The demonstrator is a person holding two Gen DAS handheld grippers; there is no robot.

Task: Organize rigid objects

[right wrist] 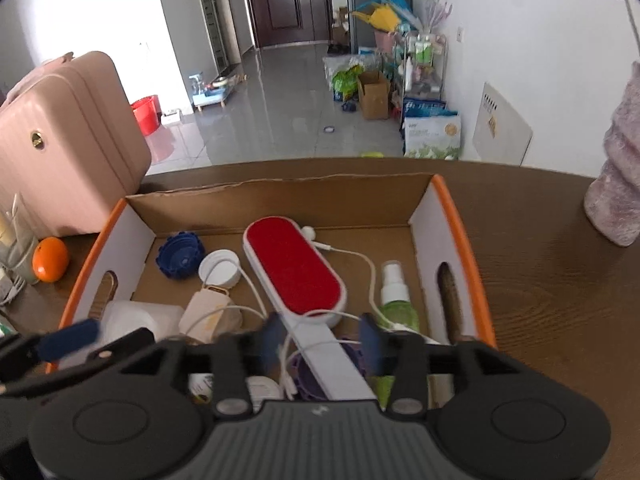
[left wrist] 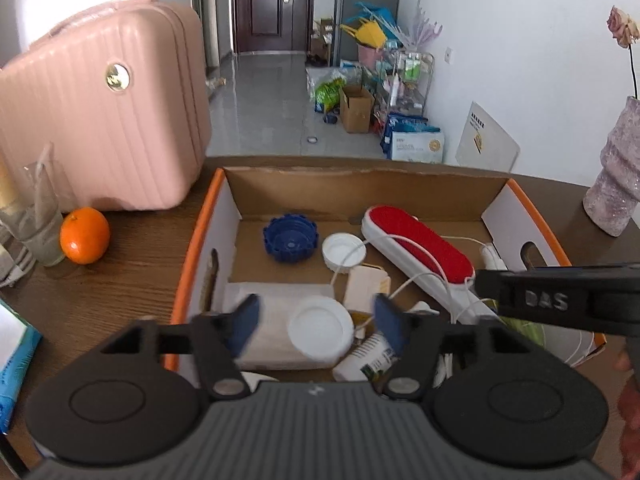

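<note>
On wooden table (right wrist: 540, 280), orange-rimmed cardboard box (right wrist: 448, 204) is sitting w/ rigid items piled inside. Left gripper (left wrist: 316, 322) is hovering over near-left part of box, jaws spread wide, gripping nothing; white round lid (left wrist: 320, 332) is lying directly betw. its blue pads (left wrist: 246, 322), on top of a white flat pack (left wrist: 276, 320). Right gripper (right wrist: 322, 342) is hovering over near-right part, jaws also apart and empty; white handle of red lint brush (right wrist: 294, 268) is running betw. its pads, contact not discernible.

Crowding inside box:
- blue ribbed cap (left wrist: 290, 240) and small white cap (left wrist: 344, 250) are lying side by side toward far-left corner
- white earphone cable (right wrist: 352, 256) is looping over brush, caps and cream-coloured case (right wrist: 208, 314)
- green spray bottle (right wrist: 396, 300) is lying just right of brush, near right wall
- white labelled bottle (left wrist: 368, 356) is lying on its side under left gripper's right finger
- purple item under brush handle: too hidden to ID

Outside box: pink suitcase (left wrist: 100, 120) is standing at far left, orange (left wrist: 85, 235) and drinking glass (left wrist: 38, 216) are sitting beside it; glittery pink vase (left wrist: 616, 176) is standing at right. Right gripper's black finger (left wrist: 560, 300) is reaching across right edge of left view.
</note>
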